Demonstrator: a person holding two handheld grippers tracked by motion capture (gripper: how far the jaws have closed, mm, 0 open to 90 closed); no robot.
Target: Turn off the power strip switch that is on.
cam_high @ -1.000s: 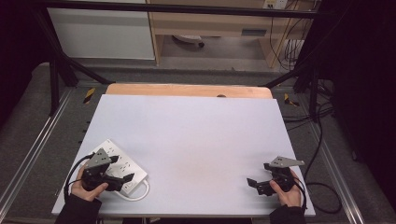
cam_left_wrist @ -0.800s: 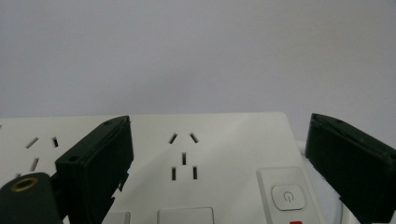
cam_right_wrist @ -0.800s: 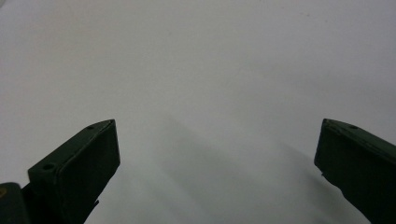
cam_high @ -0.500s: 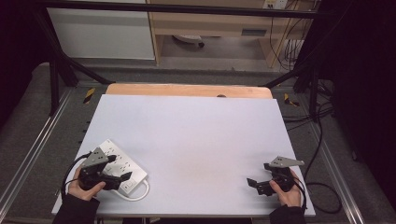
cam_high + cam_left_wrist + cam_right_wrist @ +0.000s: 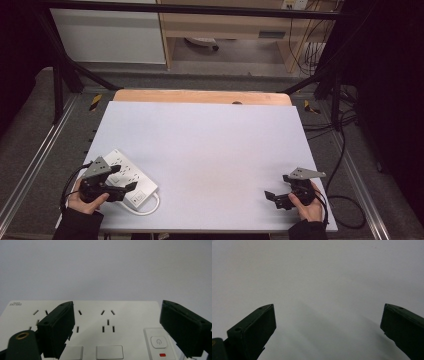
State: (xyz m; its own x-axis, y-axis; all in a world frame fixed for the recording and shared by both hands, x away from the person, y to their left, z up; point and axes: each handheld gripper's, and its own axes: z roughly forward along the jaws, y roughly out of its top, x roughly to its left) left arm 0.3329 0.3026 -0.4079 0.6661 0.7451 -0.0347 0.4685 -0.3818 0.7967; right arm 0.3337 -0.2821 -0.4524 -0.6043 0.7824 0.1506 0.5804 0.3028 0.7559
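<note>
Clearly the left gripper's job: white power strip at the near left of the tabletop, right under that gripper, with its long axis running from far left toward near right. Fingers spread wide across the strip's switch end, just been closing a little, not yet pressing on it. Right gripper well apart at the near right, fingers released over bare tabletop, holding nothing.

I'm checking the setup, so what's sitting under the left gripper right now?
A white plastic power strip lies flat on the white table under the open left gripper. Its sockets and power button show; the fingers cover part of it.
</note>
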